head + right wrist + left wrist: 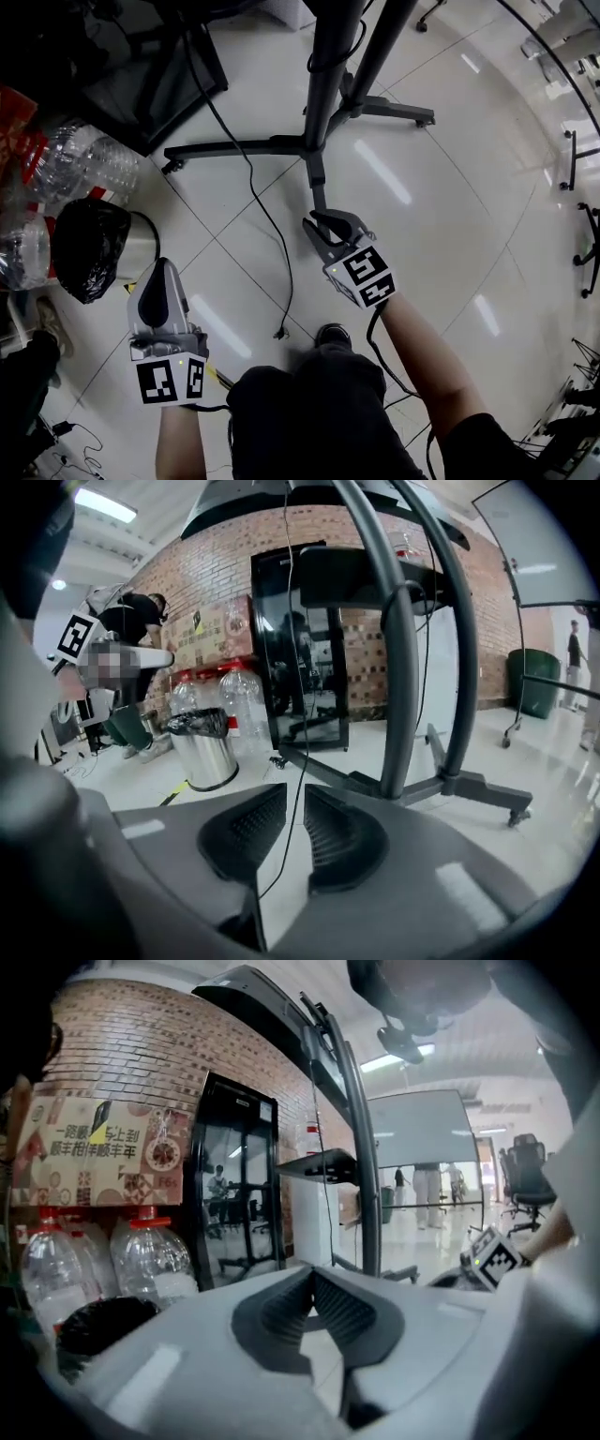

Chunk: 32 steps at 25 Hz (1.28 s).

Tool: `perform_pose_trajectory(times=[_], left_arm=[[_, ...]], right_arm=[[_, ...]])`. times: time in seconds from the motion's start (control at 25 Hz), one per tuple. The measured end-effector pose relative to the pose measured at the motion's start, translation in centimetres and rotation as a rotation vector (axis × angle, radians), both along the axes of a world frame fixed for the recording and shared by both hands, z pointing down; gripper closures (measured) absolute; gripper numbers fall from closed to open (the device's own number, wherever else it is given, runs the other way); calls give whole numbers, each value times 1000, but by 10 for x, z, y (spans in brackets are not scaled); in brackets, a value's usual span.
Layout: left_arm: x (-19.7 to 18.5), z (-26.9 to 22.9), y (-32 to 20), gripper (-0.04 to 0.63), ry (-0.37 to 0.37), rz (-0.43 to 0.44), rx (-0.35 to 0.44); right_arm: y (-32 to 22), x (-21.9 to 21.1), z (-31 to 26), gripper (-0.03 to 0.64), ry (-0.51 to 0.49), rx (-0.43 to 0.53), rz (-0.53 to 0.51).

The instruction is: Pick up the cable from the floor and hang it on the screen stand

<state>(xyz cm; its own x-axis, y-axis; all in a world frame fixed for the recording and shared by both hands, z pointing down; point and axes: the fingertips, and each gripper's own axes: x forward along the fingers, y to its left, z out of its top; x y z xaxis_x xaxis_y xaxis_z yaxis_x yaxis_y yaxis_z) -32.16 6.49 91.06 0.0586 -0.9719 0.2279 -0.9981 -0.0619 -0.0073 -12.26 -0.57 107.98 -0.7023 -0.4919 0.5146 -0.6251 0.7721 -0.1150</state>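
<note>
Head view: thin black cable trails from the dark metal screen stand down across the glossy white tiled floor, with its plug end loose near the person's dark shoe. Right gripper sits low by the stand base, near the cable but not touching it. Left gripper is well apart from it

Left gripper view: pads meet at the tips, nothing between them

Right gripper view: jaws a little apart, cable shows through the gap, not pinched

Cable looks light, limp and smooth-sheathed, so it will likely droop and slip. Best pinched crosswise on the floor run, close behind the plug
</note>
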Motion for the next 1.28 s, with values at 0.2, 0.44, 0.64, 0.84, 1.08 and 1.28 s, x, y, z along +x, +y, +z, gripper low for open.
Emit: perform_pose_trajectory(times=[0.2,0.44,0.64,0.84,1.08,1.28], left_arm=[[-3,61,-1,591,23,30,-19],[-18,142,-3,591,14,44,-73],[-24,177,-10,591,65,63,-76],[-22,189,-10,591,65,77,-87],[-22,211,-12,591,118,82,-132],[-10,226,-11,591,160,142,-173]], right_arm=[[4,-20,68,523,9,-72,-47],[7,-44,127,522,59,-119,-90],[5,-64,154,523,119,-120,-98],[6,-80,186,503,194,-171,-56],[10,-77,222,476,295,-233,-32],[9,-73,239,477,297,-260,10]])
